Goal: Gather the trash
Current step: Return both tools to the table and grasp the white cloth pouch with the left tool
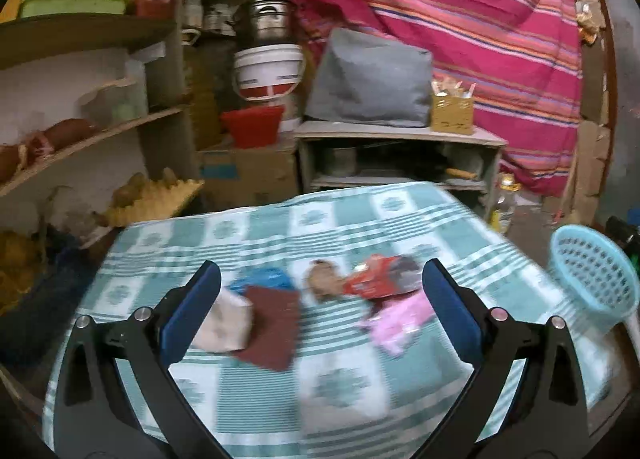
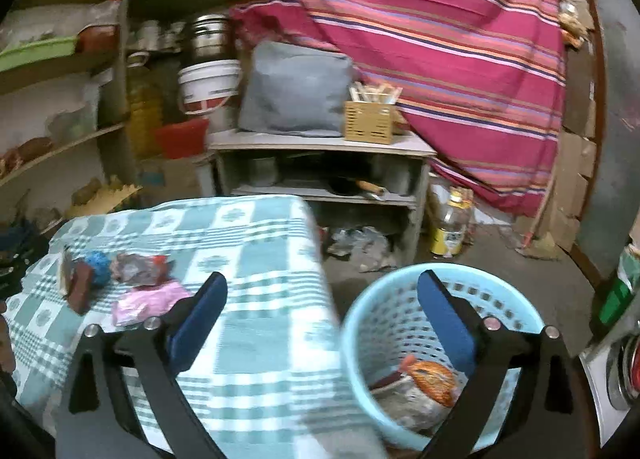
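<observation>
Now both grippers, left (image 1: 320, 299) and right (image 2: 322, 301), hold their blue-padded fingers wide apart, gripping nothing. Crumpled wrappers (image 1: 380, 279) lie on the green-checked cloth surface (image 1: 360, 379); beside that surface, the pale blue perforated plastic basket (image 2: 360, 323) holds an orange wrapper (image 2: 434, 375).

I see a cramped, dim storeroom. Wooden shelves (image 1: 80, 35) run along the left wall, crowded with tubs and jars. A pink striped cloth (image 2: 420, 31) hangs across the back. Below it stands a low grey cabinet (image 2: 320, 147) with a grey cushion (image 2: 296, 87) on top. The floor (image 2: 500, 259) is bare and dusty, with cardboard (image 2: 576, 163) leaning at the right.
</observation>
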Available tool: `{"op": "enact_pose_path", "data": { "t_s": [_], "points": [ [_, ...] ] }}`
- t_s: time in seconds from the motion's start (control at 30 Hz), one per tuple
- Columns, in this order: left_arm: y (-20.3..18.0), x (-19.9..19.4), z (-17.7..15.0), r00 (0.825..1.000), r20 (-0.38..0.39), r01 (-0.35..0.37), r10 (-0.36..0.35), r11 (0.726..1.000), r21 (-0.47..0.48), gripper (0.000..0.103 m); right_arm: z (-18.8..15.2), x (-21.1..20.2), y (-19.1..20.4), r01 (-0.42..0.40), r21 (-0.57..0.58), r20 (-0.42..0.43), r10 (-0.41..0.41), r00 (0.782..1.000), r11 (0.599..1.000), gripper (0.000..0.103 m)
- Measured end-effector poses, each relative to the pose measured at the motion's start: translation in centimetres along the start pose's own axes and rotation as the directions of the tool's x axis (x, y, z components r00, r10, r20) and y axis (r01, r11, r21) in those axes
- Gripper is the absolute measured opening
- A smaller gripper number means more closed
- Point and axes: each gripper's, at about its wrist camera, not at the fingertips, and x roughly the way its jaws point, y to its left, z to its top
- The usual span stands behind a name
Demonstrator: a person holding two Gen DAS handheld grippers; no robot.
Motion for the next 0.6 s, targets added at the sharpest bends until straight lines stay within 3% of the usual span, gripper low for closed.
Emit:
{"op": "enact_pose_path", "data": {
  "t_s": [0.33,0.6],
  "points": [
    [7.4,0.5,-1.7,0.998,-0.027,-0.054,0.052,0.997,-0.058,0.097,0.0,2.3,9.1,-0.076,-0.075,-0.029,0.074,0.997,0.994,0.097],
    [13.0,2.5,-2.5,0.994,-0.093,-0.066,0.049,0.98,-0.188,0.098,1.9,3.6,13.3,-0.108,-0.044,-0.028,0.107,0.994,0.993,0.097]
  ]
}}
